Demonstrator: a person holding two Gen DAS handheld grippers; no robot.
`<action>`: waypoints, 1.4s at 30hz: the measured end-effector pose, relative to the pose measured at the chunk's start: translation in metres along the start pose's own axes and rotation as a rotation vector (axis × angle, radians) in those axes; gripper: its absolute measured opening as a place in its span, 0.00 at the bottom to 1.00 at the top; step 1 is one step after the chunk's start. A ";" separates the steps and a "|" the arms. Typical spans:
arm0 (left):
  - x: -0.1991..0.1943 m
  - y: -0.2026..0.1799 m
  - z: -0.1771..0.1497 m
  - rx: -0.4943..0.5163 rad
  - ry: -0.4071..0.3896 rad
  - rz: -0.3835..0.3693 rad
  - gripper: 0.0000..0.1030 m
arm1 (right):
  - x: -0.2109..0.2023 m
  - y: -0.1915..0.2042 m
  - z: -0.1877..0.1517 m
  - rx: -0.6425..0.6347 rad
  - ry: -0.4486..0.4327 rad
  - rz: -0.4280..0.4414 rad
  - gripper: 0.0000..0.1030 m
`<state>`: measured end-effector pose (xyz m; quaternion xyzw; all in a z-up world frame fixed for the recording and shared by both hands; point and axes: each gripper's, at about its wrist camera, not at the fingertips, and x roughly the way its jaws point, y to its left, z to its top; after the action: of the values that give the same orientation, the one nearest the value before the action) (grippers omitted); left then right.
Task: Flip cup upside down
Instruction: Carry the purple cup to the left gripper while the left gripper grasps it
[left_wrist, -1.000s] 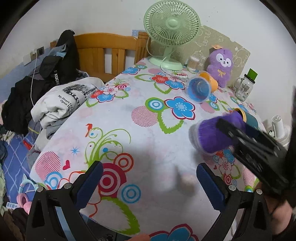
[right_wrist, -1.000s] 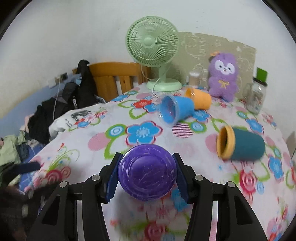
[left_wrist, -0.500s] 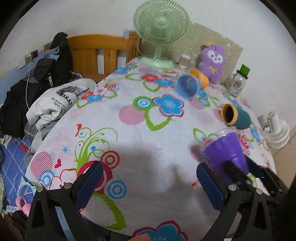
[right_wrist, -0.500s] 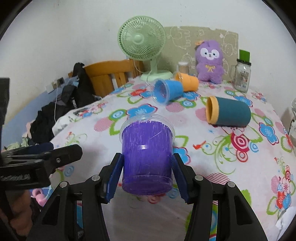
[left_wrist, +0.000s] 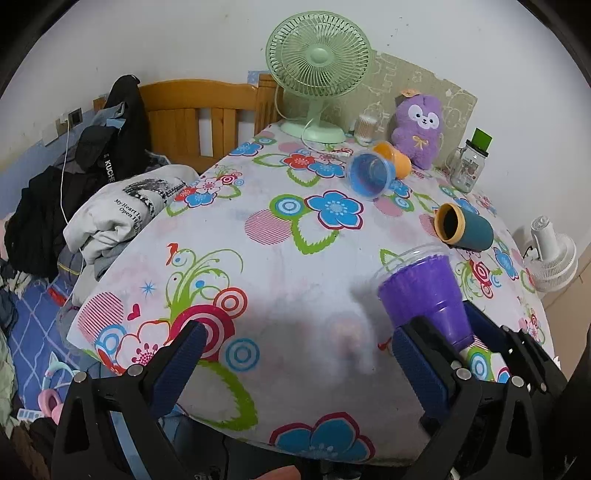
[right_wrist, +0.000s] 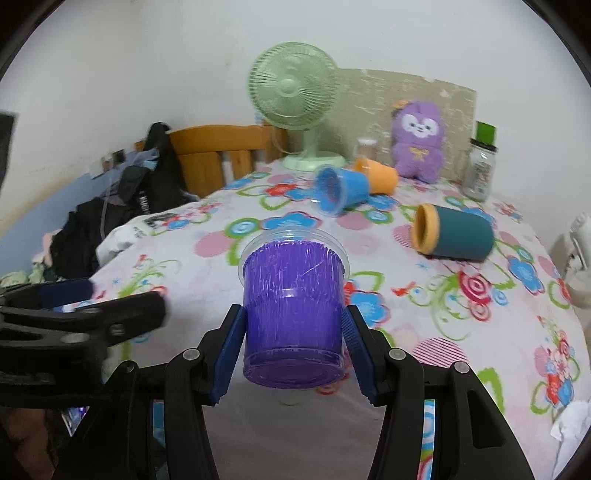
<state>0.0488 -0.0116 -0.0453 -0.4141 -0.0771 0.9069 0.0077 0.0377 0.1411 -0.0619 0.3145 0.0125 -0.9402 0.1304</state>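
My right gripper (right_wrist: 293, 332) is shut on a purple cup (right_wrist: 293, 306), its blue pads pressed on both sides of the cup's base end. The cup is held above the flowered tablecloth (right_wrist: 424, 332), tilted with its clear rim pointing away from me. In the left wrist view the same purple cup (left_wrist: 424, 291) shows at the right, held by the right gripper (left_wrist: 439, 332). My left gripper (left_wrist: 295, 350) is open and empty over the table's near edge; it also shows in the right wrist view (right_wrist: 92, 306) at the left.
A blue cup (left_wrist: 369, 175), an orange cup (left_wrist: 393, 160) and a teal cup with an orange rim (left_wrist: 465, 229) lie on their sides further back. A green fan (left_wrist: 319, 74), a purple plush toy (left_wrist: 421, 129) and a glass jar (left_wrist: 467, 166) stand at the back. Clothes are piled on the left (left_wrist: 118, 210).
The right gripper has turned the purple cup from base-toward-camera to side-on and moved it toward the table's near right. The left gripper stayed open and shifted slightly.
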 end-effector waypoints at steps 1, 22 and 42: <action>0.000 0.000 0.000 0.001 -0.002 0.000 0.99 | 0.000 -0.005 0.001 0.021 0.006 -0.004 0.55; 0.005 -0.014 -0.009 0.019 0.015 0.003 0.99 | -0.011 -0.034 -0.014 0.082 0.064 0.001 0.88; 0.036 -0.102 -0.014 0.096 0.013 -0.051 0.99 | -0.058 -0.137 -0.044 0.242 0.088 -0.191 0.94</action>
<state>0.0308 0.0938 -0.0661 -0.4169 -0.0440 0.9065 0.0511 0.0735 0.2913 -0.0707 0.3661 -0.0653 -0.9283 0.0006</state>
